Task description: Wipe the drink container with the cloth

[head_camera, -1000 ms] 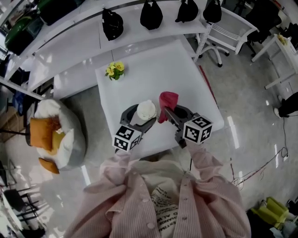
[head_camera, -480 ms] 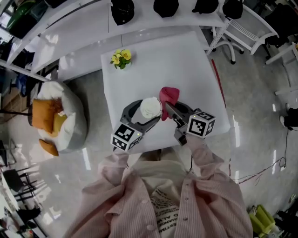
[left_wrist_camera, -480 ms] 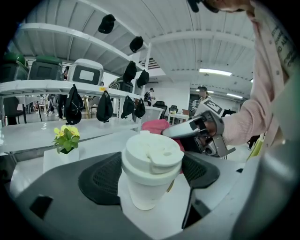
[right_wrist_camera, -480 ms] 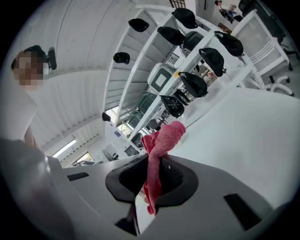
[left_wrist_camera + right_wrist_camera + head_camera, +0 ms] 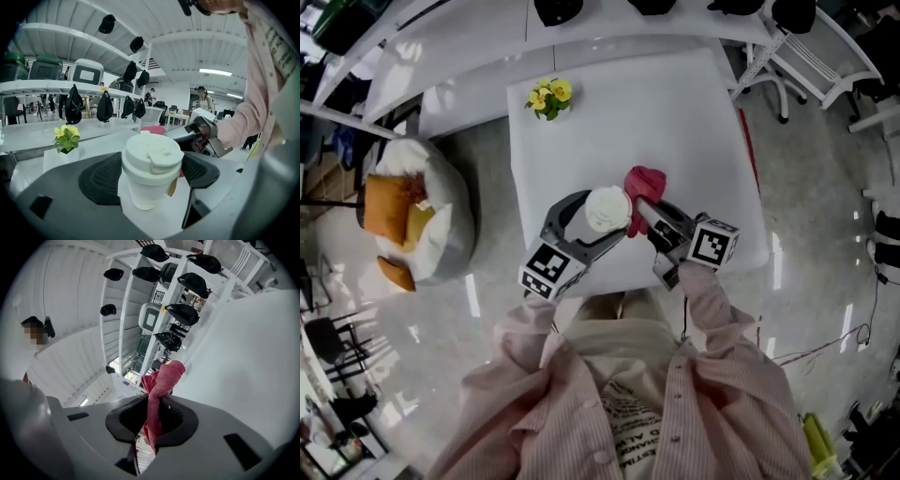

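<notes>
Paper-white and smooth, one lidded cup (image 5: 607, 206) stands between the dark ribbed pads of the left gripper (image 5: 602, 216), which close against its two sides. The cup is a tapered cylinder with a domed plastic lid, a raised sip flap on top and a small tan sticker on its wall. It sits over the near part of the white square table (image 5: 675, 112), close to the edge by the person.

One red cloth (image 5: 645, 183), nubbly like terry and bunched into a twisted rope, is pinched between the shut jaws of the right gripper (image 5: 640, 208). Its loose end puffs out past the jaw tips, and a short tail hangs down behind them. The cloth lies just beside the cup's right side; whether they touch I cannot tell.

Two grippers are in view, each with one marker cube, the left cube (image 5: 546, 272) and the right cube (image 5: 714, 242), both near the table's front edge.

One small pot of yellow flowers (image 5: 551, 94) stands at the far left corner, well apart from the cup. Between it and the grippers the glossy tabletop spreads wide and flat, with open room to the right and far edges. One white beanbag (image 5: 412, 225) with orange cushions lies on the floor to the left.
</notes>
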